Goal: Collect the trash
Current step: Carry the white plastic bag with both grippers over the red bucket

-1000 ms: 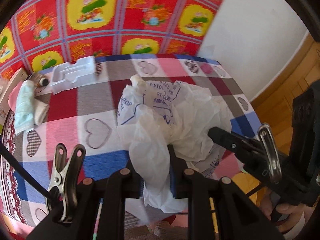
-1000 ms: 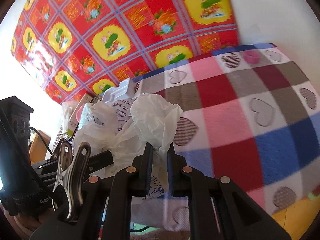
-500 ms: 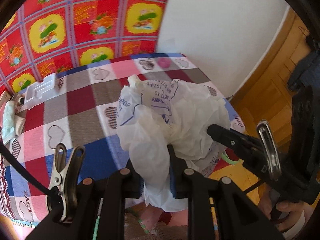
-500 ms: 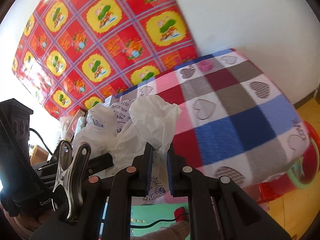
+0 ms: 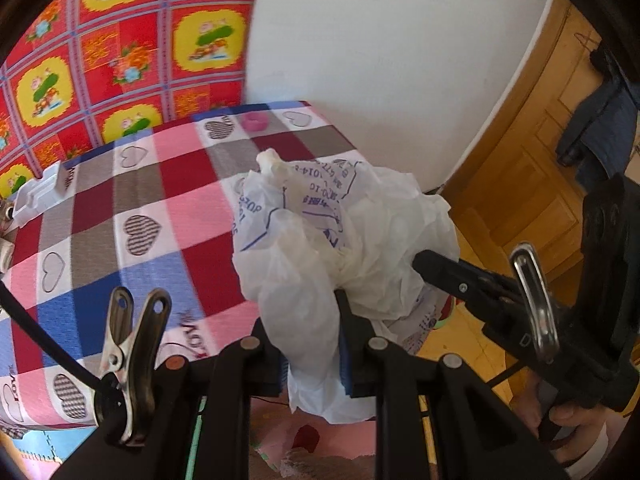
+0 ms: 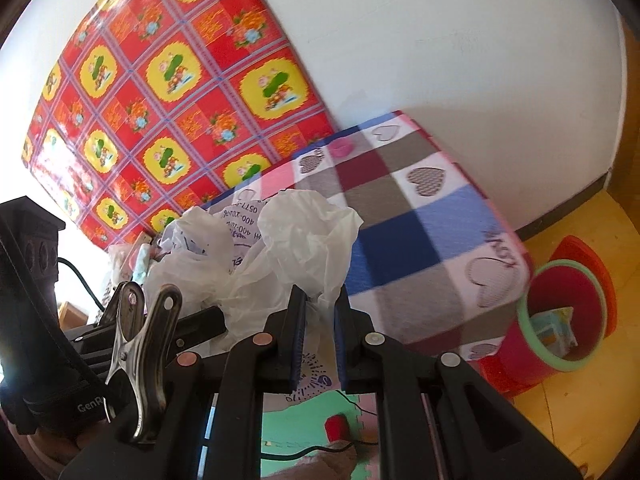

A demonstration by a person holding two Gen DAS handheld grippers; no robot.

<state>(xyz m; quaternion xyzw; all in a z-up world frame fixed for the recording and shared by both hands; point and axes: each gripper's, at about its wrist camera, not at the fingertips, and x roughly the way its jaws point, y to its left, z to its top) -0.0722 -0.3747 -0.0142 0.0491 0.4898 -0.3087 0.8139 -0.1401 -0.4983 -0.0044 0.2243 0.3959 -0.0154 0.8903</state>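
A crumpled white plastic bag (image 5: 340, 240) with blue print is held between both grippers, past the table's right front corner. My left gripper (image 5: 310, 344) is shut on the bag's lower left part. My right gripper (image 6: 320, 320) is shut on another fold of the same bag (image 6: 304, 236). In the left wrist view the right gripper's black finger (image 5: 452, 272) reaches in from the right against the bag. A red bin with a green rim (image 6: 560, 316) stands on the floor at the table's right corner, holding some trash.
The table has a checked cloth with hearts (image 5: 140, 208). A white moulded tray (image 5: 40, 192) lies at its far left and a small pink ring (image 5: 256, 122) at the back. A wooden door (image 5: 532, 184) is at the right. Foam floor mats (image 6: 304, 420) lie below.
Both grippers have carried the bag up and to the right, off the table middle and past its corner. The red bin has come into the right wrist view.
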